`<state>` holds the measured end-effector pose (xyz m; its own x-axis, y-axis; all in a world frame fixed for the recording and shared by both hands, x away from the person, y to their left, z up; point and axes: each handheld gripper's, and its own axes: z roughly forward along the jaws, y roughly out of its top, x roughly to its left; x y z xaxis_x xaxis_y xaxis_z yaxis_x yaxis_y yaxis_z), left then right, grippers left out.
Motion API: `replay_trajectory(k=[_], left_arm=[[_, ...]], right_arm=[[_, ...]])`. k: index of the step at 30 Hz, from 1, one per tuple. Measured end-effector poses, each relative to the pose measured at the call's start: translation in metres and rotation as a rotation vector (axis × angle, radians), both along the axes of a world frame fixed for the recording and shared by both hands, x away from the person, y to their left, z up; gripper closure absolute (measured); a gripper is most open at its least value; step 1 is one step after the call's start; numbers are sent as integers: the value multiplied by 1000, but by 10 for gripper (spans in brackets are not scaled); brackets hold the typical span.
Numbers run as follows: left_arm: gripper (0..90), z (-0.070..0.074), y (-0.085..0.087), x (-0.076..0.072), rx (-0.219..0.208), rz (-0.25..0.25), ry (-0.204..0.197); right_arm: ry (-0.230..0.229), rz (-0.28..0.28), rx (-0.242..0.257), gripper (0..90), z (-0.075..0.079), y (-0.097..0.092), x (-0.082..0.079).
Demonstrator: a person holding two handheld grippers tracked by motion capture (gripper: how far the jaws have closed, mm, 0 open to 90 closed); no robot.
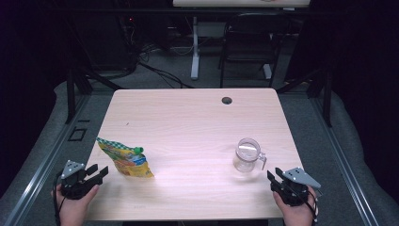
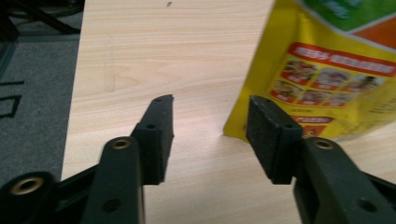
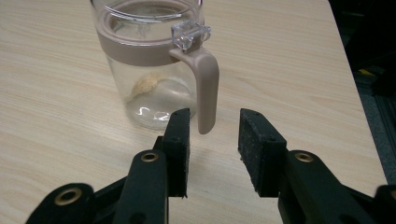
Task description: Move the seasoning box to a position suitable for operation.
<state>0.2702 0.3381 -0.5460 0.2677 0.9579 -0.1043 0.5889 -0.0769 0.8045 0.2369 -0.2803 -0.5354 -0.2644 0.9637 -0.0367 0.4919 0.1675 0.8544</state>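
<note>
A yellow food pouch (image 1: 124, 158) with a green cap lies flat on the left part of the wooden table (image 1: 188, 122). My left gripper (image 1: 99, 171) rests at the table's near left corner, open, its jaws just short of the pouch (image 2: 327, 70). A clear glass jar (image 1: 247, 155) with a beige collar and handle stands upright on the right. My right gripper (image 1: 275, 178) is open near the table's front right edge, jaws pointing at the jar's handle (image 3: 208, 88) without touching it. Nothing sits between either pair of jaws.
A round cable hole (image 1: 227, 100) sits near the table's far edge. Beyond the table stand a dark chair (image 1: 249, 42) and a white desk leg (image 1: 195, 47). Grey carpet and metal rails flank the table.
</note>
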Motion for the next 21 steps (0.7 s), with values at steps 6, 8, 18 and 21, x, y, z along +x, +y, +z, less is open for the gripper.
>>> replay_trajectory(k=[6,8,18,21], left_arm=[[566,3,-12,-3,-10,-28,1],[575,3,-15,-4,-17,-42,4],[576,5,-23,-11,-7,-65,7],[582,7,-23,-13,-13,-67,-10]], right_arm=[[7,31,-15,639,1,4,-7],[2,38,-4,639,2,6,-7],[15,91,-45,605,0,21,-2],[10,90,-42,600,0,22,-2]])
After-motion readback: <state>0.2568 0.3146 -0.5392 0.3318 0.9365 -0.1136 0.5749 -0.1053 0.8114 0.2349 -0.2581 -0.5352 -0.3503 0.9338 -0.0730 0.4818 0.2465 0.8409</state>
